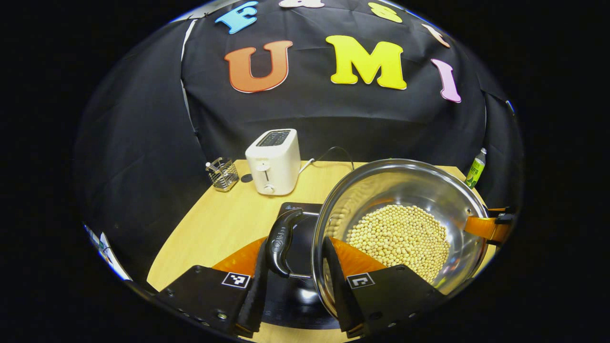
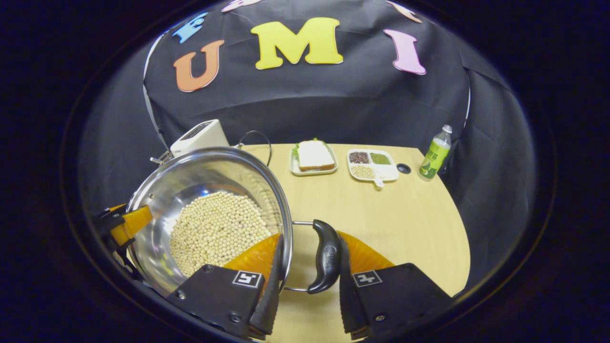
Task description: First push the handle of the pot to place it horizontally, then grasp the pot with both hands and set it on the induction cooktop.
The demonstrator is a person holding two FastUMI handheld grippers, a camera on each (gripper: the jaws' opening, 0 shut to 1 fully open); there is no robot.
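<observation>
Pot (image 1: pixel 405 224), a shiny steel one holding a bed of pale beans (image 1: pixel 400 238), sits between the two sets of tongs, each clamped across one side of it. In the left gripper view the left tongs (image 1: pixel 295 267) straddle the near side handle (image 1: pixel 282 243): one finger lies against the outside of the black grip, the other reaches inside the rim against the pot wall, so the jaws are closed down to a narrow gap on handle and rim together. Under that handle shows the dark glass of the induction cooktop (image 1: pixel 298 286), and the pot's base looks to be over it, though whether it rests on the glass or hangs above cannot be told. In the right gripper view the right tongs (image 2: pixel 307 267) hold the opposite handle (image 2: pixel 326 255) the same way, one finger inside the rim, one outside the black grip, with bare desk (image 2: pixel 391 214) below. At the pot's far side in each view the other tongs show, pinched on the rim. A toaster (image 1: pixel 274 162) and wire holder (image 1: pixel 223 174) stand behind, with a bottle (image 2: pixel 434 153), a sandwich plate (image 2: pixel 313 158) and a divided tray (image 2: pixel 372 165).
</observation>
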